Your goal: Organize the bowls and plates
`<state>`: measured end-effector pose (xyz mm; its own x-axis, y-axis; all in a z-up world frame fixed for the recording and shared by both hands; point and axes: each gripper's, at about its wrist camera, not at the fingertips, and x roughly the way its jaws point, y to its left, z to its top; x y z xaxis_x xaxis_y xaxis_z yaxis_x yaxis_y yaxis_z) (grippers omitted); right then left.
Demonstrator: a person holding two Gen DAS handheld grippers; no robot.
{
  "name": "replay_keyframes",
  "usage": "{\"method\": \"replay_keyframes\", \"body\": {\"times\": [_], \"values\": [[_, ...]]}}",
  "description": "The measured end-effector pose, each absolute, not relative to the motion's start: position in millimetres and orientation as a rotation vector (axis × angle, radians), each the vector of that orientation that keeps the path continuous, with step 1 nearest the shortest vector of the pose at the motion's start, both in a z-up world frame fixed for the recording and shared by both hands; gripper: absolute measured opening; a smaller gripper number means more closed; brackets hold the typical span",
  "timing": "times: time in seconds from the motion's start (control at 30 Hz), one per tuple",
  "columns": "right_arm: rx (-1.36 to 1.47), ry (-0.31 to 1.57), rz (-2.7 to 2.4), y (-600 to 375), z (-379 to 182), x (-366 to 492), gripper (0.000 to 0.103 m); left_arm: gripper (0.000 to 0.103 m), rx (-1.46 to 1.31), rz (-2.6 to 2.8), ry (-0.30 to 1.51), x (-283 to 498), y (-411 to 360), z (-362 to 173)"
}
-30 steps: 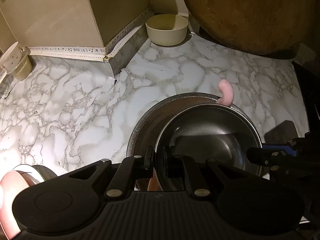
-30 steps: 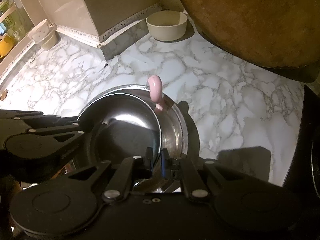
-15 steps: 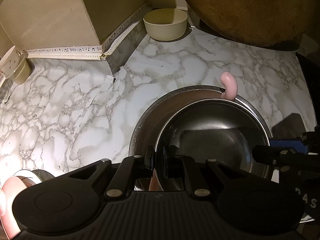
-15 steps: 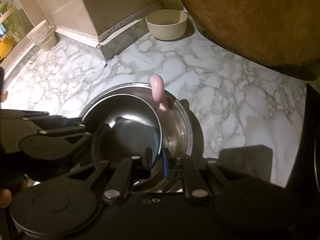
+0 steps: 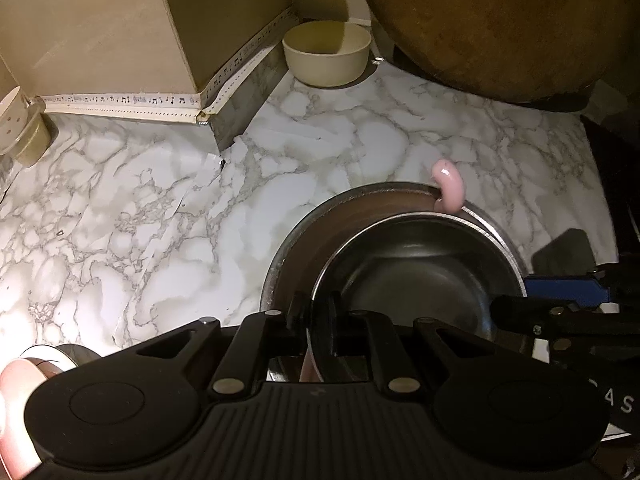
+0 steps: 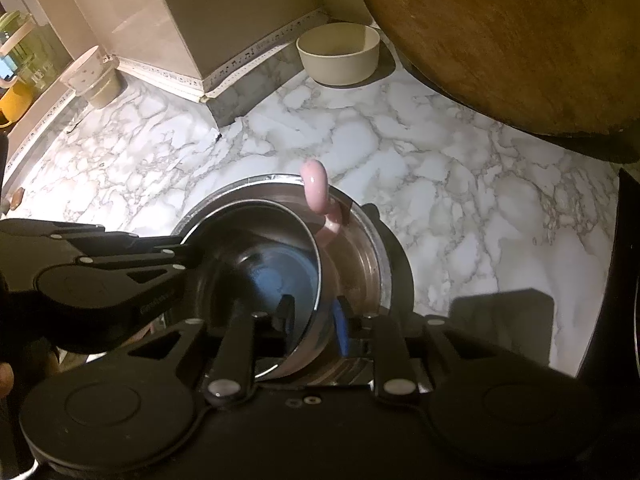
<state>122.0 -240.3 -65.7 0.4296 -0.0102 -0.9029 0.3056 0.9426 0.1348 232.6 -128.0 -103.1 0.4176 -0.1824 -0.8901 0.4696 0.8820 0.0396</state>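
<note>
A small steel bowl [image 5: 420, 264] [image 6: 260, 264] sits tilted inside a larger steel bowl [image 5: 360, 208] [image 6: 360, 256] on the marble counter. My left gripper [image 5: 318, 312] is shut on the small bowl's near rim. My right gripper [image 6: 316, 320] has its fingers either side of the small bowl's rim, a little apart. A pink hook-shaped thing [image 5: 450, 188] [image 6: 316, 188] hangs on the large bowl's far rim. A cream bowl [image 5: 326, 54] [image 6: 340, 54] stands at the back by the wall.
A big round wooden board [image 5: 500, 20] [image 6: 500, 40] leans at the back right. A boxed wall corner [image 5: 200, 104] juts onto the marble counter [image 5: 120, 220]. A perforated cream cup [image 5: 20, 128] [image 6: 94, 80] stands at the left. Jars [image 6: 16, 64] stand far left.
The small bowl has tilted and shifted inside the large one. My right gripper's fingers have opened a little around its rim. Both grippers moved slightly back from the wall.
</note>
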Motion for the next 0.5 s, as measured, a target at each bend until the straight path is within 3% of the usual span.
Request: {"method": "replay_keyframes", "body": {"times": [0.13, 0.2, 0.33, 0.4, 0.5], "values": [[0.297, 1.103, -0.193, -242.8, -57.6, 121.1, 0.027, 0.02, 0.289, -0.437, 1.053, 231.2, -128.8, -95.4], [0.3, 1.101, -0.184, -245.0, -53.9, 120.4, 0.028, 0.031, 0.278, -0.442, 1.049, 230.7, -130.2, -91.3], [0.29, 1.093, -0.163, -248.0, -44.0, 119.2, 0.03, 0.04, 0.258, -0.446, 1.032, 228.5, -132.8, -80.4], [0.283, 1.086, -0.153, -249.8, -38.1, 118.8, 0.032, 0.051, 0.254, -0.441, 1.018, 227.1, -134.6, -74.0], [0.267, 1.07, -0.141, -253.3, -29.2, 120.1, 0.036, 0.056, 0.248, -0.427, 0.993, 226.2, -137.7, -63.4]]}}
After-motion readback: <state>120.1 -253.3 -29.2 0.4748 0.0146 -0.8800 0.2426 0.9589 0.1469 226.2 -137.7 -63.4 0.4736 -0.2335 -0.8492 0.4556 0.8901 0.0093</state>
